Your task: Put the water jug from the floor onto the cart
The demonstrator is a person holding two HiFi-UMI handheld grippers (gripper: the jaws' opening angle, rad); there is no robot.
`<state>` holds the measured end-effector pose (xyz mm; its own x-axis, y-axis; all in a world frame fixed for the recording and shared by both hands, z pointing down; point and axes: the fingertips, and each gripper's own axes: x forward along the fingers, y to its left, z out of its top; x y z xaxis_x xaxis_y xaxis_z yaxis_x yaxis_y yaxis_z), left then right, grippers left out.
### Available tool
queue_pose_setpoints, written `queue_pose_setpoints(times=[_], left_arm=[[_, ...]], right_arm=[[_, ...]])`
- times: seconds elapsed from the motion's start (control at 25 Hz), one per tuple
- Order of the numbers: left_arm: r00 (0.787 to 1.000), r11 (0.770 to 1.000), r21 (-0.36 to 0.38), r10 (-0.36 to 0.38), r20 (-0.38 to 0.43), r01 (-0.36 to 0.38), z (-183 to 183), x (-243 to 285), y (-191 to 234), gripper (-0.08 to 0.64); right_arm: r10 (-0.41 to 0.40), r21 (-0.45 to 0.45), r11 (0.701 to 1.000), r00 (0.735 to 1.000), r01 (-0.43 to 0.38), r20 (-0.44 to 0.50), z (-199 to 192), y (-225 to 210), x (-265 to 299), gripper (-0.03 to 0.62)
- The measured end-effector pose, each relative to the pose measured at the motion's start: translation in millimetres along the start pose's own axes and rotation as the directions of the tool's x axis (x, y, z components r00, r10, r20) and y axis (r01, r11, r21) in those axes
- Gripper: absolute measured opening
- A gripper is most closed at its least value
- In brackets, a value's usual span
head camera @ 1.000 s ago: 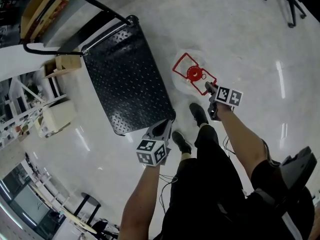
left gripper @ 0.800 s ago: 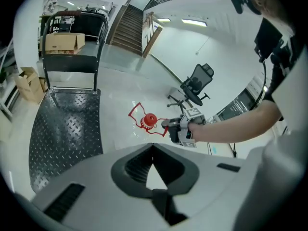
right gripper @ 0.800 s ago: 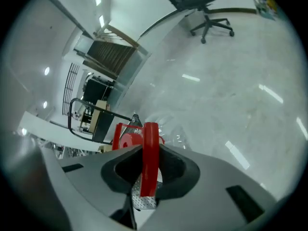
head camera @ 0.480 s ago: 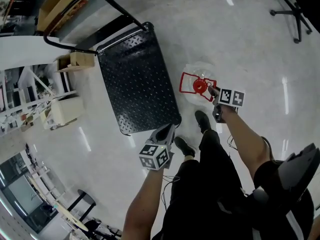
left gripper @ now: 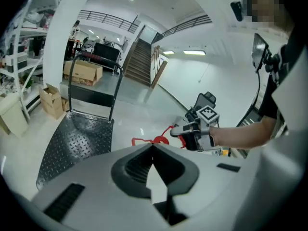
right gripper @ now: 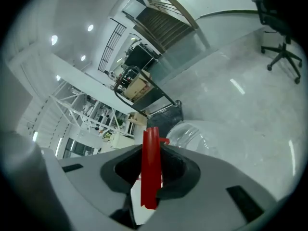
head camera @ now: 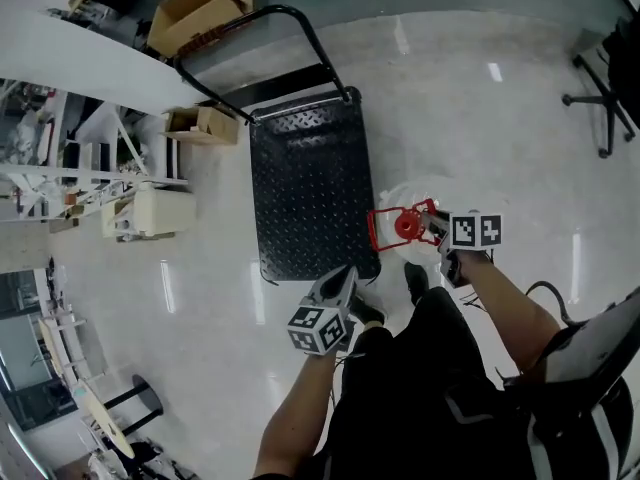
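Right gripper: the right gripper (right gripper: 150, 150) has its fingers (right gripper: 185, 170) clamped on the red handle (right gripper: 150, 172) of the water jug (right gripper: 192, 134), which stands up between them.
Water jug: from above, the clear water jug (head camera: 418, 196) sits just beside the cart's right edge, near its nearer corner, over the glossy floor (head camera: 500, 138). Whether its base touches the floor I cannot tell.
Left gripper: the left gripper (left gripper: 153, 150) has its fingers (left gripper: 132, 165) closed together on nothing, and it hangs by the cart's near end, apart from the jug.
Cart: the black cart (head camera: 310, 183) has a studded deck, bare on top, with its push bar (head camera: 300, 18) at the far end.
Surroundings: a cardboard box (head camera: 200, 3) lies beyond the push bar, and an office chair (head camera: 610, 88) stands well off to the right.
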<state>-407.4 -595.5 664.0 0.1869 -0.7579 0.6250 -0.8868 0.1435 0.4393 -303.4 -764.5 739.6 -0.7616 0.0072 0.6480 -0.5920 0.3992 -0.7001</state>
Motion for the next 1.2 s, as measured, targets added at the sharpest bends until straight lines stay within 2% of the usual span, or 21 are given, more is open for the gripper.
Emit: queue_pose_setpoints(times=[0.2,0.4,0.56,0.72,0.88,1.04,1.2], left_arm=[[0.989,1.000,-0.006,0.017,0.148,-0.016,23.5,-54.7,-2.1,0.000],[0.966,0.996,-0.018,0.093,0.243,-0.092,33.8,-111.7,37.8,0.000],[0.950,0.988,-0.034,0.151,0.272,-0.148,32.0,-158.2,72.3,0.000],[0.923,0.973,-0.100,0.230,0.308,-0.210,15.5,-198.0,112.6,0.000],[0.903,0.961,-0.125,0.274,0.331,-0.245,5.3,-233.3,150.1,0.000],[0.887,0.950,-0.148,0.311,0.341,-0.276,-4.4,-268.3,187.2,0.000],[0.882,0.939,-0.165,0.339,0.327,-0.300,-20.1,-298.9,218.3,0.000]], right_arm=[[0.073,-0.098,0.992,0.997,-0.077,-0.040,4.5,88.3,-11.5,0.080],[0.125,-0.183,0.973,0.988,-0.140,-0.090,-4.2,168.4,26.5,0.080],[0.147,-0.209,0.963,0.982,-0.169,-0.120,-11.0,222.2,69.6,0.080],[0.155,-0.233,0.952,0.970,-0.197,-0.186,-37.9,264.0,126.2,0.080],[0.166,-0.258,0.940,0.959,-0.224,-0.228,-65.6,307.0,179.5,0.080],[0.173,-0.270,0.931,0.948,-0.246,-0.267,-94.0,347.9,229.8,0.080],[0.168,-0.268,0.930,0.940,-0.251,-0.296,-122.7,378.1,266.8,0.080]])
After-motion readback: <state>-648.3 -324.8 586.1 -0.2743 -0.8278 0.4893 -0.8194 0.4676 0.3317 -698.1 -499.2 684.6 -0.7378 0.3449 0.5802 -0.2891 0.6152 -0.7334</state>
